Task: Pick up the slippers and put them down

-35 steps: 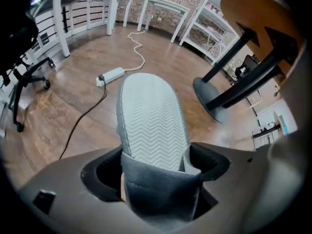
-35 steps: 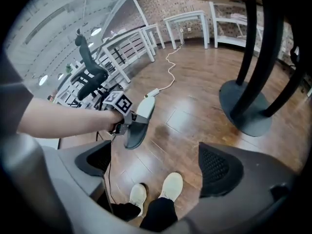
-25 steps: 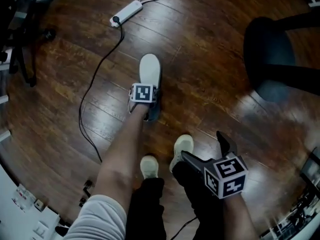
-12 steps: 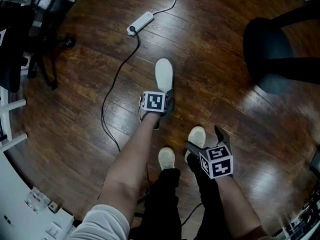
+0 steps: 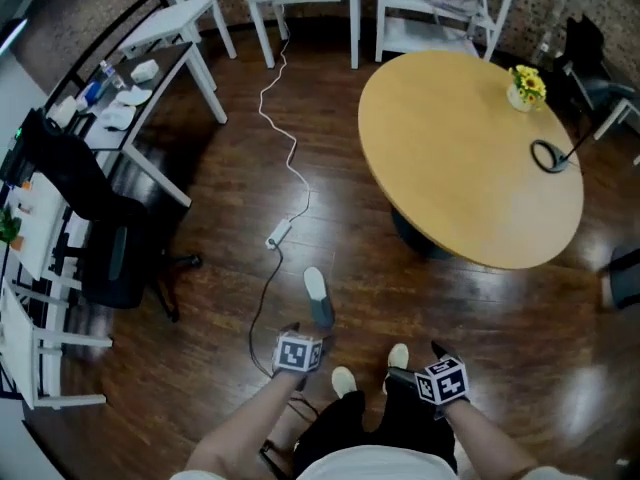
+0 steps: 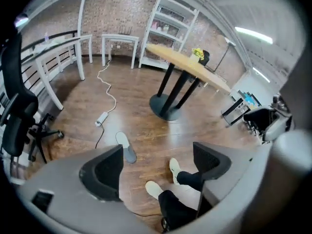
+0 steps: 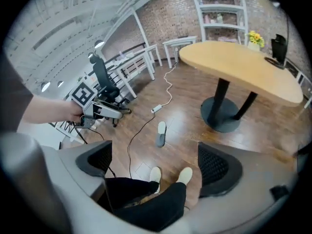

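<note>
Left hand-held gripper point(image 6: 156, 167) hangs with jaws apart and empty, as does the right hand-held gripper point(image 7: 158, 167). Neither seems to need a grip, since the slipper point(image 5: 318, 298) lies flat on the floor point(image 5: 215, 268), near the power strip point(image 5: 278, 234), on its side toward the person.

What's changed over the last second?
The left tool let go of the slipper and rose clear of it, jaws now apart and empty. The head view pulled up and back, showing more room. The slipper stays on the floor; the right tool stays by the person's shoes, empty.
</note>
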Tool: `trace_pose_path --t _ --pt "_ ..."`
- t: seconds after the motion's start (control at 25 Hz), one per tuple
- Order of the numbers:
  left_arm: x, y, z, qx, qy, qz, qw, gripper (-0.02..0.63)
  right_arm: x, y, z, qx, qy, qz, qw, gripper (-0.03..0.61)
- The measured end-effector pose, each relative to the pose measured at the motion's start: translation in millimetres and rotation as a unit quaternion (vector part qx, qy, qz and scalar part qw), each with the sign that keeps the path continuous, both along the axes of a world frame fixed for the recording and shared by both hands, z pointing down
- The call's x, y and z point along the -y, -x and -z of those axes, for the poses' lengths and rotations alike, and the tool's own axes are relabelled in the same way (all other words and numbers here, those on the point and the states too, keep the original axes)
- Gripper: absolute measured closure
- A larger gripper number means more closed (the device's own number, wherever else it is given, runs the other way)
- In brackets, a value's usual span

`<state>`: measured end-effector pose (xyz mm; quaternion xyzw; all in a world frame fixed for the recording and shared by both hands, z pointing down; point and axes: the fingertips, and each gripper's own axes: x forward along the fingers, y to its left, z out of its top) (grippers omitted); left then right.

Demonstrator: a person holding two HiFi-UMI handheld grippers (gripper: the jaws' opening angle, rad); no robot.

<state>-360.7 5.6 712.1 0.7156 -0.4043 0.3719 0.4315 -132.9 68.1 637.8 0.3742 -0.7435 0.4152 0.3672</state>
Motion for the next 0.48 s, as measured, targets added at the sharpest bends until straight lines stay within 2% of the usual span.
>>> trace_pose_path --t 0.08,0.16,0.28,0.48 --pt "-31 -38 92 -0.025 -0.039 -0.024 0.9986 0.167 -43 -53 73 0.004 -0.029 -0.049 0.998 0.014" --pt "-43 -79 153 -0.041 -0.076 -0.049 0.9951 0.167 -67 -110 121 0.002 -0.066 -0.084 0.994 0.014" --pt "-76 -138 207 -0.046 -0.101 -0.063 0.9918 0.167 -120 -194 163 0.013 -0.094 -0.137 0.986 0.014" --pt "-142 -267 265 -0.028 -0.117 -0.080 0.9895 0.167 -213 -354 212 0.024 -0.128 -0.207 0.970 0.015"
